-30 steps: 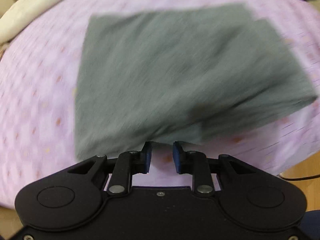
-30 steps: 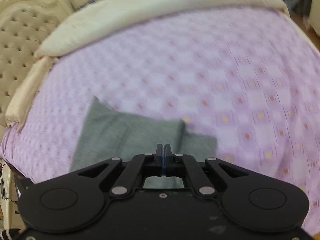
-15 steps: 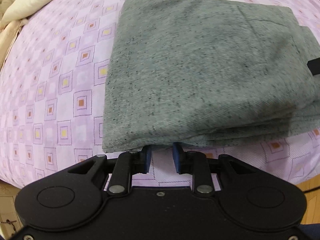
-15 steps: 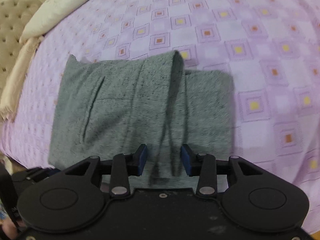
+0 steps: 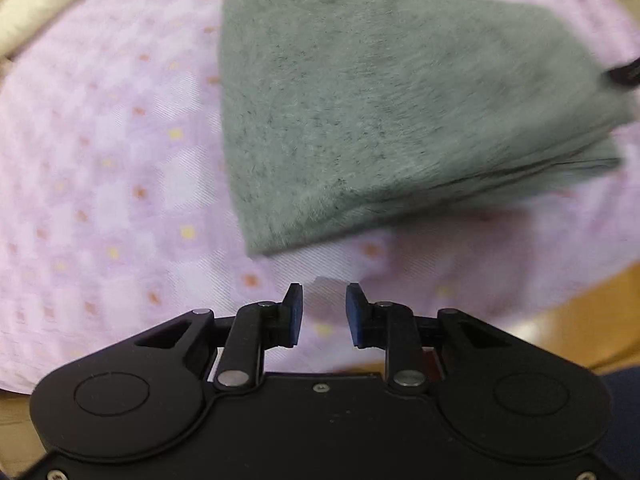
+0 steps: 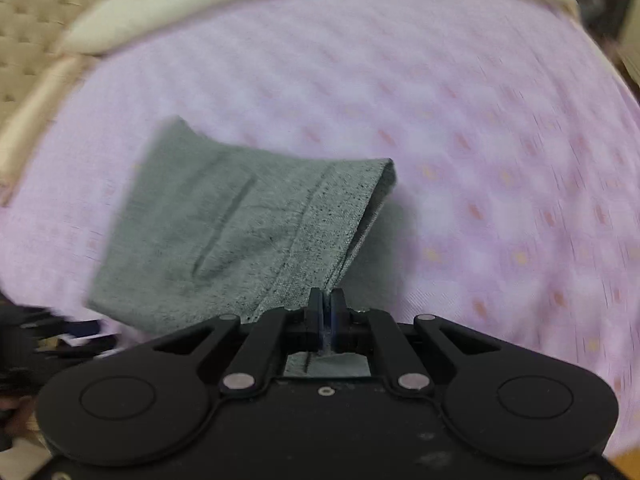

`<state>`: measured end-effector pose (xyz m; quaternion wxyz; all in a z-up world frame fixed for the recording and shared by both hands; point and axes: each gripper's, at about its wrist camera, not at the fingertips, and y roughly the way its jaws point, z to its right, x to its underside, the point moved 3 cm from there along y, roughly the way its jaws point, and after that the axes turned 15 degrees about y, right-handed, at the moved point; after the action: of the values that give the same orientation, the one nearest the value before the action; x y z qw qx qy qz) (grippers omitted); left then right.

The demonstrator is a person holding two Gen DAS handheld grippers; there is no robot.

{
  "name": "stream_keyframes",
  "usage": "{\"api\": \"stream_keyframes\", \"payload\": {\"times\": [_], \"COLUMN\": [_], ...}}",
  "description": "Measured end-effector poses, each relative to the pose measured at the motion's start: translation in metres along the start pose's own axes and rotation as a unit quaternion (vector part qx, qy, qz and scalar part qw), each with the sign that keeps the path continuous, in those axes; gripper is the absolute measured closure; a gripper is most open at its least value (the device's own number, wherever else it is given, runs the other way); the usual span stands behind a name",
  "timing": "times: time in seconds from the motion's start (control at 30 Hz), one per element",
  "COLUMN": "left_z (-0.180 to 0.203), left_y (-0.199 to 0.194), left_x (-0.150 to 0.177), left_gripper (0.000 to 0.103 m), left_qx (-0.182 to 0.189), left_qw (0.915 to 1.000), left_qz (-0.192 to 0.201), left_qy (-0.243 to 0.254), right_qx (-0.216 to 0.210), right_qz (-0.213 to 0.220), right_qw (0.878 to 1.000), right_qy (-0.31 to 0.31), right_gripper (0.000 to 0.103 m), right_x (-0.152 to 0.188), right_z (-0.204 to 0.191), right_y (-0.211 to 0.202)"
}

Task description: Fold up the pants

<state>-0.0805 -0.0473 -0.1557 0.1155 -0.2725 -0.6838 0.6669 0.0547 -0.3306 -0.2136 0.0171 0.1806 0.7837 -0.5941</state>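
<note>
The grey pants (image 5: pixel 384 108) lie folded into a compact stack on the purple patterned bedspread (image 5: pixel 100 200), with several layered edges visible along the stack's near side in the left wrist view. In the right wrist view the pants (image 6: pixel 224 232) show a slit pocket line and a seamed band. One edge of the band is lifted off the bedspread (image 6: pixel 480 120) and rises toward the camera.

The right gripper (image 6: pixel 327 312) points steeply down at the pants. Its fingers (image 6: pixel 315 316) have just been closing and now stand together, clamped on the raised edge of the pants; grey fabric is also visible beneath the finger linkage.

The left gripper (image 5: pixel 323 314) hovers over bare bedspread just beside the near corner of the stack, not touching it. Its fingers (image 5: pixel 294 316) stand apart with nothing between them; only bedspread shows through the gap.

At the right edge of the left wrist view, a dark object (image 5: pixel 624 74) touches the far side of the stack; it is too blurred to identify.

A cream pillow (image 6: pixel 280 4) lies along the far edge of the bedspread, beside a tufted beige headboard (image 6: pixel 36 40). A wooden floor (image 5: pixel 580 312) shows beyond the near edge of the bed. Both views are motion-blurred.
</note>
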Motion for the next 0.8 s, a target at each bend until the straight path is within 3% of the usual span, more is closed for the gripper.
{"api": "stream_keyframes", "payload": {"times": [0.07,0.17,0.33,0.4,0.47,0.6,0.8], "left_z": [-0.003,-0.015,-0.030,-0.039,-0.036,-0.028,-0.043], "left_y": [-0.013,-0.036,-0.049,-0.029,-0.007,0.049,0.028], "left_x": [0.000,-0.009,-0.057,-0.077,-0.087,-0.065,-0.041], "left_gripper": [0.067,0.067,0.062,0.052,0.050,0.048,0.048], "left_qx": [0.036,0.058,0.016,-0.011,-0.039,-0.047,-0.038], "left_qw": [0.9992,0.9957,0.9906,0.9917,0.9951,0.9985,0.9970], "left_qz": [0.015,0.061,0.112,0.104,0.074,-0.020,-0.005], "left_qy": [-0.013,-0.037,-0.076,-0.074,-0.053,0.019,0.067], "right_qx": [-0.013,-0.007,-0.002,0.000,0.006,0.023,0.061], "right_qz": [-0.003,-0.001,-0.001,0.001,0.002,0.001,0.008], "right_qw": [1.000,1.000,1.000,1.000,1.000,1.000,0.997], "right_qy": [0.010,-0.010,-0.006,-0.001,0.001,0.008,0.037], "right_gripper": [0.099,0.098,0.098,0.097,0.097,0.097,0.094], "right_x": [0.001,0.002,0.010,0.010,0.008,0.011,0.011], "right_z": [0.004,-0.005,0.000,-0.003,-0.001,-0.004,-0.009], "right_y": [0.008,0.009,0.007,0.013,0.016,0.017,0.011]}}
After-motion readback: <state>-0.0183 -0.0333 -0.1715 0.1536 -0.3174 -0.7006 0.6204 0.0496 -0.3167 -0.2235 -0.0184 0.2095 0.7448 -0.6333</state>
